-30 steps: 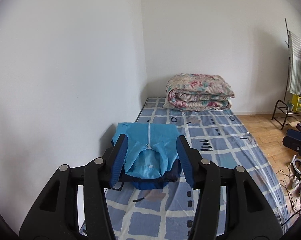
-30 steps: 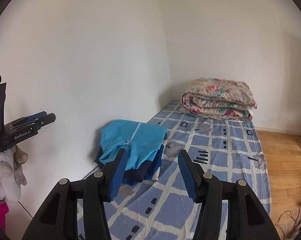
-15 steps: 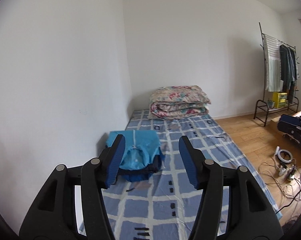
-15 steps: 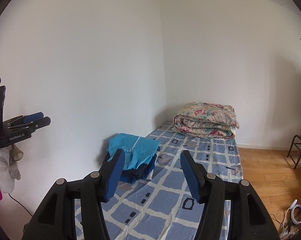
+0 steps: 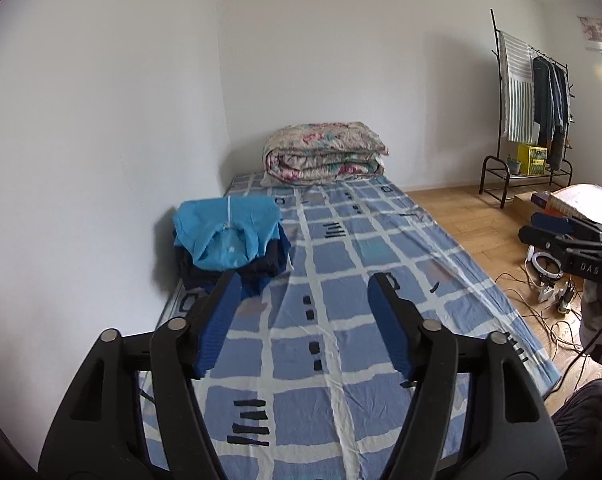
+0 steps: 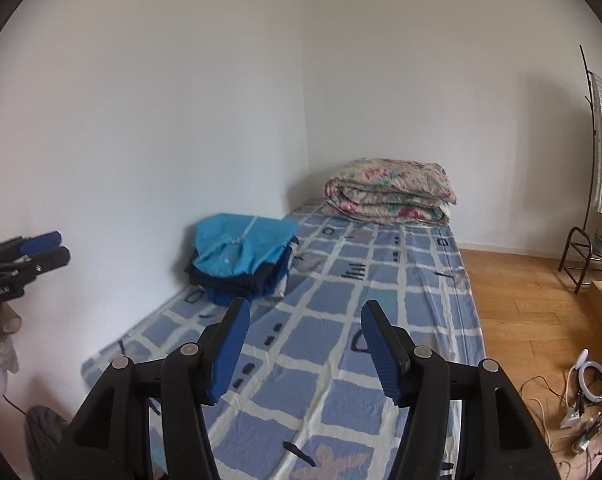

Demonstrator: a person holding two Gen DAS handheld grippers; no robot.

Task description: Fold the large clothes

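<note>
A stack of folded clothes, a light blue garment on top of dark blue ones, lies on the bed's left side by the wall; it also shows in the right wrist view. My left gripper is open and empty, held above the checked bed sheet, well back from the stack. My right gripper is open and empty, also back from the stack. The other gripper shows at each view's edge: the right one and the left one.
A folded floral quilt lies at the bed's far end. A clothes rack stands at the right wall. Cables and a ring light lie on the wooden floor right of the bed. White walls bound the bed's left and far sides.
Both grippers have pulled back and away from the folded stack, which now looks smaller and farther. More of the bed and room has come into view. Both stay open.
</note>
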